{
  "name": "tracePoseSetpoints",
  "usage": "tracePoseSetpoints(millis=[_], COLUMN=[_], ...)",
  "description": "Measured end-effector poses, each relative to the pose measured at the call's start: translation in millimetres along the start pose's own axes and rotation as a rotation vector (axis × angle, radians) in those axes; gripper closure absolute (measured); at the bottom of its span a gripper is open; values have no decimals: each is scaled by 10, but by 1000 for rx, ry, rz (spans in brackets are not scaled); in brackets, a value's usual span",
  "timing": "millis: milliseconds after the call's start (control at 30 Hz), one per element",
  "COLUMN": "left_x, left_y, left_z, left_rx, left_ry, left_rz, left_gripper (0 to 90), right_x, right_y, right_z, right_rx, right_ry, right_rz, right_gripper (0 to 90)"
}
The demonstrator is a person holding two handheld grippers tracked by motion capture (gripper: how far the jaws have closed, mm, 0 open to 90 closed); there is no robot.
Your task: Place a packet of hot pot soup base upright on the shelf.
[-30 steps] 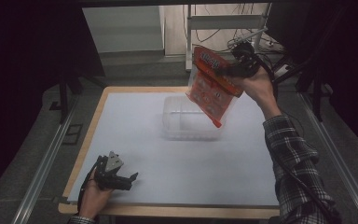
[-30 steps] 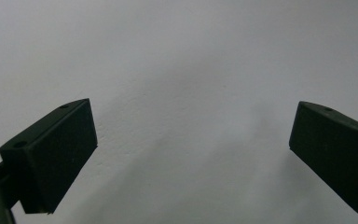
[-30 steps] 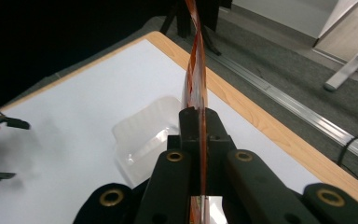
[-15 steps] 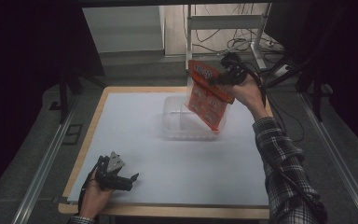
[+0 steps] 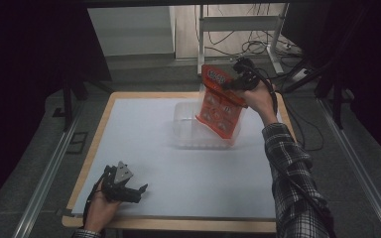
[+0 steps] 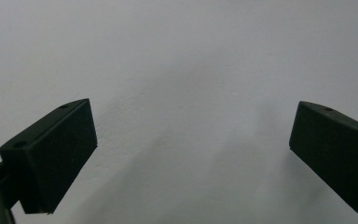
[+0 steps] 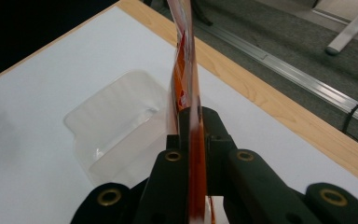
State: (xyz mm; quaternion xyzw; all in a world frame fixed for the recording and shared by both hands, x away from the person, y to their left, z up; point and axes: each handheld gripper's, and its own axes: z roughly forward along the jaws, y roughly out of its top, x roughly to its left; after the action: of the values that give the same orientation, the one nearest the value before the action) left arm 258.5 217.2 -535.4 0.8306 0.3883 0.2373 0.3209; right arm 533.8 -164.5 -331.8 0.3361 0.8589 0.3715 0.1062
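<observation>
A flat orange-red printed plastic packet (image 5: pixel 220 101) hangs tilted above the far right part of the table, its lower corner dipping into a clear, shallow plastic container (image 5: pixel 191 131) that sits on the white sheet; whether the packet touches the container's floor cannot be told. In the right gripper view the packet (image 7: pixel 186 84) appears edge-on, a thin orange strip rising straight up between the two black jaws, with the container (image 7: pixel 116 126) lying open just beyond and to the left of it. The right gripper (image 5: pixel 235 83) clamps the packet near its upper edge: its jaws are pressed together on the thin film with almost no gap, and the gripper (image 7: pixel 193 140) itself is held in a hand whose plaid sleeve (image 5: pixel 292 183) reaches in from the lower right. The container stands on the white table covering (image 5: pixel 178 178), which is framed by a light wooden table edge (image 5: pixel 99 124). Well apart from all this, at the near left corner, the left gripper (image 5: pixel 138 191) rests low on the white sheet in the person's other hand; in the left gripper view its jaws stand wide apart with only bare white surface between them, gripping nothing.
</observation>
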Motion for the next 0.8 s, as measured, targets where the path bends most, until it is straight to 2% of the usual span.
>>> tracePoseSetpoints(millis=[433,567,667,800], left_x=[-9,-13,-14,-15], left_y=[-1,1,2,2], left_z=[10,14,13,14], left_rx=[6,7,11,12], left_ry=[-2,-1,-1,-1], left_rz=[6,11,16,17], left_gripper=[5,6,5,5], right_x=[-243,-290,-316,-364], right_y=[-147,-180,-217,-260], right_z=[37,52,82,85], right_rx=[-44,-43,-32,-38], right_ry=[-104,-126,-159,-172], right_rz=[58,69,66,81], right_gripper=[857,815,794,742])
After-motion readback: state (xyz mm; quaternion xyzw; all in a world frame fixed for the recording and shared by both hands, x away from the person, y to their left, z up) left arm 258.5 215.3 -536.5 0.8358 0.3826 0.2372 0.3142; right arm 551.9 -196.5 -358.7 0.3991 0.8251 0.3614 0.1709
